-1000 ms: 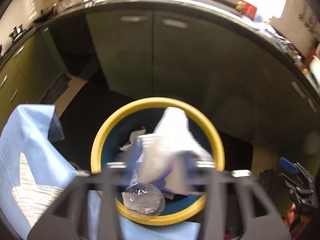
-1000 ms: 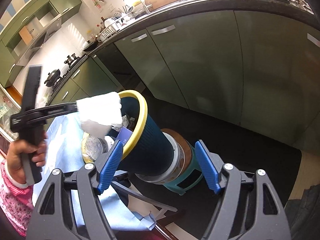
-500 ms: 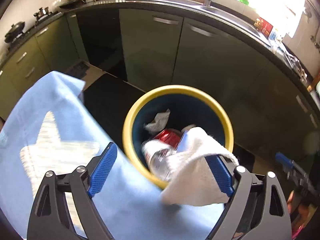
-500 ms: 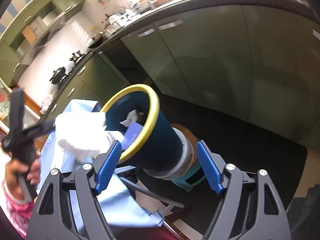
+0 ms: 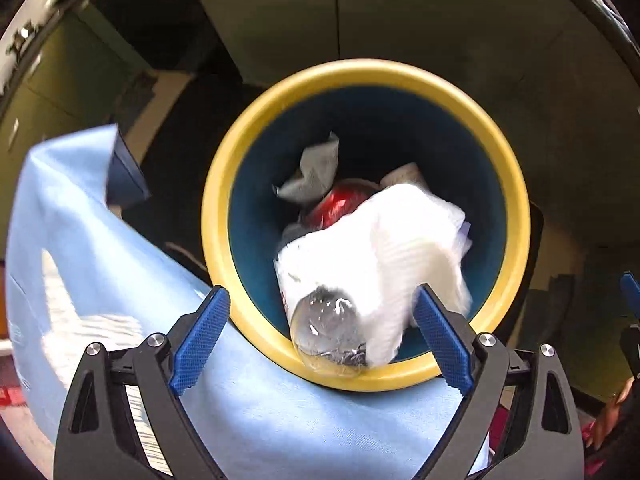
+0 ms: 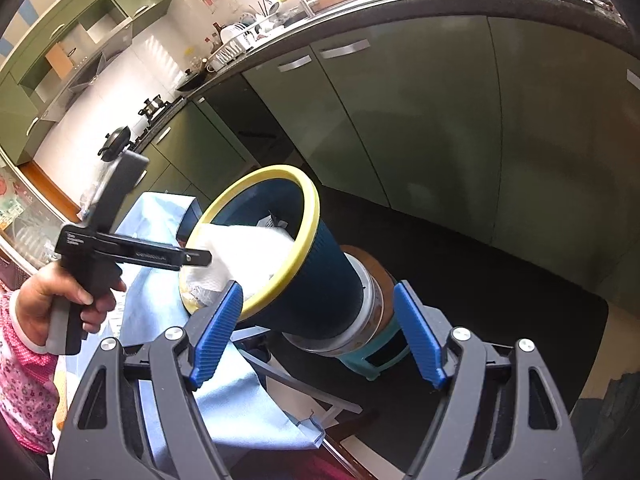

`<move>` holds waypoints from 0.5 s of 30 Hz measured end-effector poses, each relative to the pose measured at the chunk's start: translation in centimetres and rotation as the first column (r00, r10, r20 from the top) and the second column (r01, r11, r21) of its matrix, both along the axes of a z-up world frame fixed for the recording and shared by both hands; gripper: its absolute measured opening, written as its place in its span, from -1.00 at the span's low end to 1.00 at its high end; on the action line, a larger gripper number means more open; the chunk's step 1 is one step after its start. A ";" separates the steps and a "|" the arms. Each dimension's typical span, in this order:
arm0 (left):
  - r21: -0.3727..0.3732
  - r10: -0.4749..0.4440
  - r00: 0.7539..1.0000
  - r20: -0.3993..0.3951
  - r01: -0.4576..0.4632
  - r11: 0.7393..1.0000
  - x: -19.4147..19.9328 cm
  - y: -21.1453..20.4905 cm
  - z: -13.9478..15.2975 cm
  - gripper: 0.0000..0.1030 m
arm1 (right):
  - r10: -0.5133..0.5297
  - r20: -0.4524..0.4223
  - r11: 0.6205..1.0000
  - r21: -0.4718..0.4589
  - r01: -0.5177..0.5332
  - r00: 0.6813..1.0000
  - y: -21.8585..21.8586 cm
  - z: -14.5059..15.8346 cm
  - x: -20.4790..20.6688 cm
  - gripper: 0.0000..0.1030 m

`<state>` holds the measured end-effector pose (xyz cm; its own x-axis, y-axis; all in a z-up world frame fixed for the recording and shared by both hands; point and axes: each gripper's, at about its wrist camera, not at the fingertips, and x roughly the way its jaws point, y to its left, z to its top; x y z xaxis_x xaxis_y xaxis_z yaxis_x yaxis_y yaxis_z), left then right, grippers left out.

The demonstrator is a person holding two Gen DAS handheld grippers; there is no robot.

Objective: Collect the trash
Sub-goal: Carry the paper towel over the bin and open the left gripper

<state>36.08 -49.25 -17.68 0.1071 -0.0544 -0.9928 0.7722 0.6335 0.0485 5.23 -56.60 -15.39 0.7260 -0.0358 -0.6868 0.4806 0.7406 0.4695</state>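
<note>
Dark blue trash bin (image 5: 496,184) with a yellow rim, standing on a small teal stool (image 6: 376,356) on a dark floor mat (image 6: 500,300). Right beside the bin, on its near side, a table under a light blue cloth (image 5: 100,248), touching the rim. Behind the bin, a long row of green kitchen cabinets (image 6: 420,120) under a dark counter (image 6: 420,4). Up on the counter, far behind the bin, a dish rack (image 6: 240,40), a tap and a stove with pots.

Inside the bin: a white paper towel (image 5: 384,240) on top, a clear plastic bottle (image 5: 328,332) leaning on the near rim, a red can (image 5: 340,204) under the towel, and a grey scrap of paper (image 5: 316,172) deeper in.

Left gripper (image 5: 320,332) straight above the bin, pointing down, blue jaws wide apart and just now spreading. White paper towel between them, brushing one blue pad, not squeezed.

Right gripper (image 6: 320,332) in front of the bin, lower on its side, jaws apart, holding nothing. A hand (image 6: 60,296) in a pink flowery sleeve around the left gripper's handle, left of the bin.
</note>
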 end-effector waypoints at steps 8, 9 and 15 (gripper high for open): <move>-0.310 0.168 0.986 0.004 -0.159 0.937 1.2 2.6 8.1 0.76 | -0.020 0.001 1.000 0.009 0.020 1.000 -0.7 -0.2 -0.2 0.42; -0.327 0.176 0.984 0.014 -0.162 0.931 1.1 3.0 8.9 0.76 | -0.020 0.001 1.000 0.009 0.020 1.000 -0.8 -0.2 -0.2 0.42; -0.498 0.254 0.963 0.092 -0.177 0.849 -2.6 9.6 15.5 0.76 | -0.002 0.005 1.000 0.018 0.002 1.000 -0.4 -0.5 0.2 0.43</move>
<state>33.47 -39.63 -2.14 0.3156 -0.4794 -0.8189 0.6217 0.7564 -0.2033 5.43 -57.02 -15.91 0.7293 -0.0249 -0.6837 0.4796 0.7313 0.4849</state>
